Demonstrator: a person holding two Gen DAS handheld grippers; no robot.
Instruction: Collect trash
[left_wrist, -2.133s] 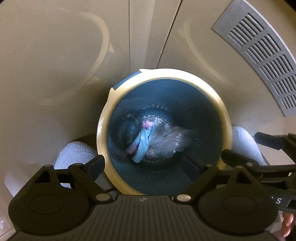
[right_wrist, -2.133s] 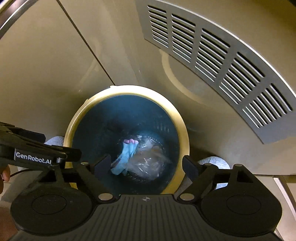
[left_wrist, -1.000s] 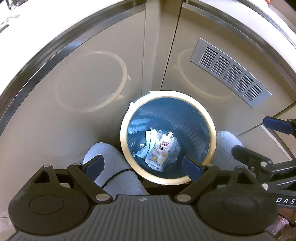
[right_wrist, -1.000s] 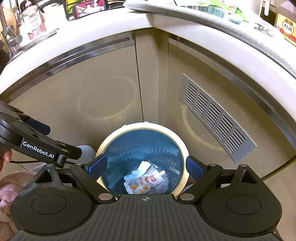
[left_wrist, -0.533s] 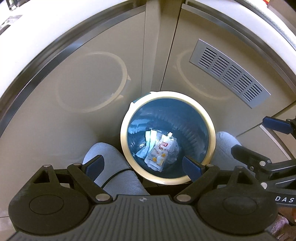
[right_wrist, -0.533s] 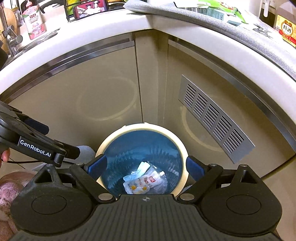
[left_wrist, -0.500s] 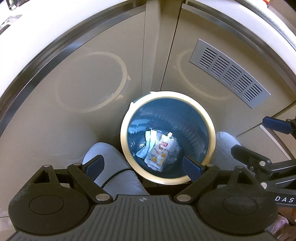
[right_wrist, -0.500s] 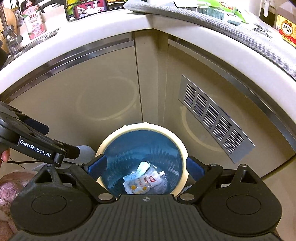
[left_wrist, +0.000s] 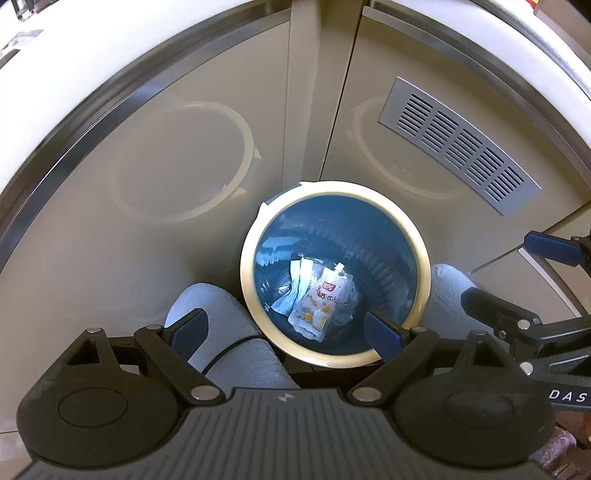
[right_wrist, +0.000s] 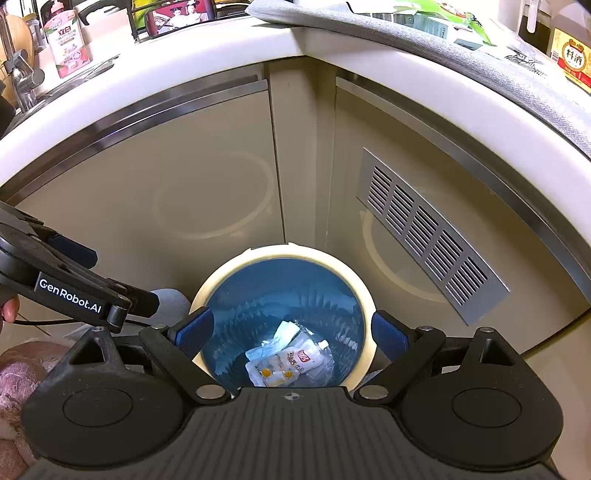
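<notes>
A blue trash bin with a cream rim (left_wrist: 244, 275) (right_wrist: 364, 291) stands on the floor in the cabinet corner. At its bottom lie a white spouted pouch (left_wrist: 320, 302) (right_wrist: 282, 365), a pale blue wrapper (left_wrist: 295, 286) and clear plastic. My left gripper (left_wrist: 286, 330) hangs open above the bin's near rim, nothing between its blue pads. My right gripper (right_wrist: 291, 330) is open too, high over the bin and empty. Each gripper shows at the edge of the other's view, the right one (left_wrist: 532, 288) and the left one (right_wrist: 92, 284).
Beige cabinet doors (right_wrist: 177, 184) meet in a corner behind the bin, one with a grey vent grille (right_wrist: 428, 232). The white countertop (right_wrist: 207, 62) above carries bottles, a grey mat and packets. The person's grey slippers (left_wrist: 218, 332) flank the bin.
Both grippers have risen from just above the bin's mouth to well above it. Over the last second they have hardly moved. The trash lies still in the bin.
</notes>
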